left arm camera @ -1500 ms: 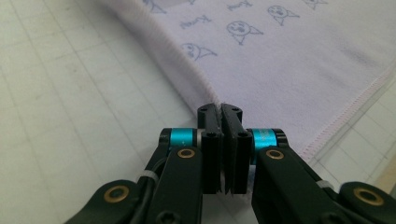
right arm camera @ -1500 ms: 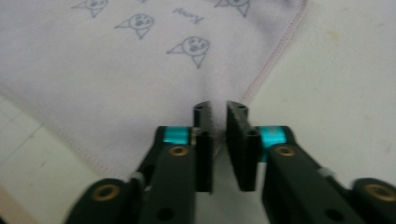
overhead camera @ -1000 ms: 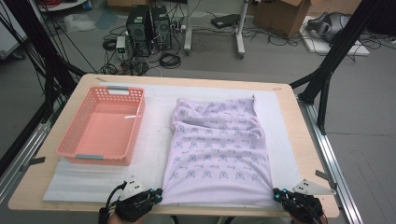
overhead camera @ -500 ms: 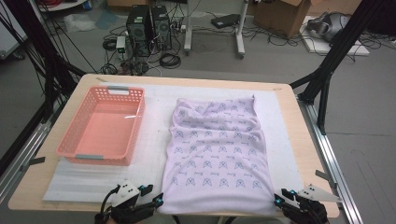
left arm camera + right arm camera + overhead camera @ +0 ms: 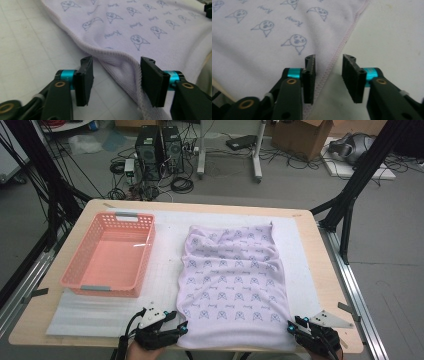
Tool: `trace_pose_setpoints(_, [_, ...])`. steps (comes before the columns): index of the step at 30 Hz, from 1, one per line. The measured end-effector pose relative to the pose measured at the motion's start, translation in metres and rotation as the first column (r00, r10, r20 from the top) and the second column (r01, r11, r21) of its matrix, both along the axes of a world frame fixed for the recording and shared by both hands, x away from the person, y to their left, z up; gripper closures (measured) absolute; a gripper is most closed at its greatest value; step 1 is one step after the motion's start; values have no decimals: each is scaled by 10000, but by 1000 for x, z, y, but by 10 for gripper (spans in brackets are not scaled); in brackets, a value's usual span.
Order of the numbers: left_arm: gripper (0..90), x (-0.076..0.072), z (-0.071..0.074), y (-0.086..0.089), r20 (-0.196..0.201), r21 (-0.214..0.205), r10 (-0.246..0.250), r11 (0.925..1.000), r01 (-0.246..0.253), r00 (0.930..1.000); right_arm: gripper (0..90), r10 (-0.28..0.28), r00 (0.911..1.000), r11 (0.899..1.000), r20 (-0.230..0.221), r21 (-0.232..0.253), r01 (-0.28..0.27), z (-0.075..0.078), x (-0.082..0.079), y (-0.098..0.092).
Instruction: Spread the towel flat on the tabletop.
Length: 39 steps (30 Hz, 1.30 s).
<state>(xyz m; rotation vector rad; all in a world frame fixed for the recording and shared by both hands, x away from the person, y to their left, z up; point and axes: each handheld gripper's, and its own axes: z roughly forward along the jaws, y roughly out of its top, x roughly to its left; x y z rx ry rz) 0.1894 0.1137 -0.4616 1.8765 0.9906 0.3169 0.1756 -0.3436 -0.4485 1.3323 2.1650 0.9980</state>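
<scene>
Plenty of bare white mat [image 5: 162, 270] between the pink basket [image 5: 107, 257] and the lilac towel [image 5: 232, 280], easy lane there. Narrow strip free right of the towel too. Basket walls blocking the left side of the counter [image 5: 327, 285], nothing stacked on the towel

You worked under even, fairly bright overhead light; the table [image 5: 327, 285] cast only soft shadows, and the far floor lay dimmer. A faint sheen showed on the pink basket [image 5: 107, 257]. The high view was a little soft and grainy. In both gripper views the near jaws were fairly sharp, while the far part of the lilac cloth [image 5: 140, 27] blurred slightly.
</scene>
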Motion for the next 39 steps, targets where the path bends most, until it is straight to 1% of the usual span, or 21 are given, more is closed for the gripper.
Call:
trace_pose_setpoints(2, [472, -2, 0, 1, 109, 93, -23, 10000, 22, 9999, 742, 118, 9999, 9999, -22, -38, -118, 0, 0, 0])
trace_pose_setpoints(4, [571, -6, -1, 3, 371, 336, -108, 9994, 95, 9993, 795, 238, 9997, 9997, -109, -32, -238, 1, 0, 2])
trace_pose_setpoints(5, [608, -7, -1, 4, 376, 372, -128, 9992, 114, 9992, 802, 259, 9996, 9996, -79, -67, -260, 1, -1, 3])
trace_pose_setpoints(7, [688, -7, 4, 9, 36, 333, 79, 9994, -80, 10000, 796, 233, 9997, 9997, -52, -31, -233, 1, -1, 3])
trace_pose_setpoints(10, [588, -9, 12, 19, 487, -243, 501, 9985, -489, 9976, 734, 105, 9999, 9999, -16, -113, -105, 1, -2, 2])
trace_pose_setpoints(11, [561, -8, 17, 21, 550, -544, 594, 9969, -564, 9967, 706, 45, 10000, 9999, 9, -134, -45, 1, -2, 2])
trace_pose_setpoints(12, [529, -7, 20, 23, 595, -678, 620, 9960, -580, 9963, 682, -62, 10000, 10000, -23, -39, 62, 1, -2, 1])
trace_pose_setpoints(14, [509, -4, 26, 26, 757, -1049, 759, 9922, -678, 9942, 614, -196, 9998, 9998, -65, 47, 196, 1, -1, -2])
trace_pose_setpoints(16, [492, -4, 29, 26, 847, -1295, 818, 9891, -704, 9930, 608, -310, 9995, 9995, -59, 54, 311, 1, -1, -4])
trace_pose_setpoints(18, [487, -4, 26, 23, 812, -1040, 725, 9925, -639, 9941, 608, -322, 9995, 9995, -46, 52, 322, 0, -2, -3])
trace_pose_setpoints(22, [475, 1, 12, 12, 302, -461, 451, 9980, -437, 9985, 590, -201, 9998, 9998, 12, 75, 201, 0, -1, -1])
trace_pose_setpoints(26, [486, 2, 0, 1, -8, 75, 318, 9995, -318, 9995, 568, -178, 9998, 9998, 7, 127, 178, -1, -2, 1])
trace_pose_setpoints(27, [507, -2, -2, -1, 433, 298, 453, 9985, -466, 9980, 588, -153, 9999, 9997, 11, 164, 153, -1, -2, 1])
trace_pose_setpoints(28, [581, -6, -4, -3, 871, 710, 564, 9955, -627, 9946, 650, -98, 9999, 9999, 37, 128, 98, -1, -2, 0])
trace_pose_setpoints(29, [657, -7, -4, -3, 1068, 871, 573, 9940, -667, 9926, 740, -3, 10000, 9999, -9, 164, 3, -1, -3, -1])
trace_pose_setpoints(30, [696, -8, -4, -3, 956, 733, 672, 9945, -743, 9931, 816, 150, 9998, 9996, -89, 255, -148, 0, -3, -2])
trace_pose_setpoints(32, [854, -10, -4, -2, 702, 501, 637, 9965, -673, 9955, 867, 320, 9993, 9989, -185, 358, -313, 0, -4, -1])
trace_pose_setpoints(34, [863, -11, -2, -1, 505, 443, 561, 9973, -584, 9971, 874, 352, 9991, 9985, -237, 424, -341, 1, -6, -1])
trace_pose_setpoints(35, [864, -11, -1, 2, 159, 256, 503, 9984, -507, 9986, 875, 400, 9989, 9982, -242, 466, -388, 1, -7, -1])
trace_pose_setpoints(36, [865, -12, -1, 4, -7, 141, 509, 9986, -509, 9987, 876, 408, 9988, 9978, -271, 533, -393, 1, -9, -3])
trace_pose_setpoints(39, [866, -19, 2, 11, -271, -9, 441, 9990, -441, 9987, 878, 495, 9981, 9969, -357, 630, -472, 1, -16, -7])
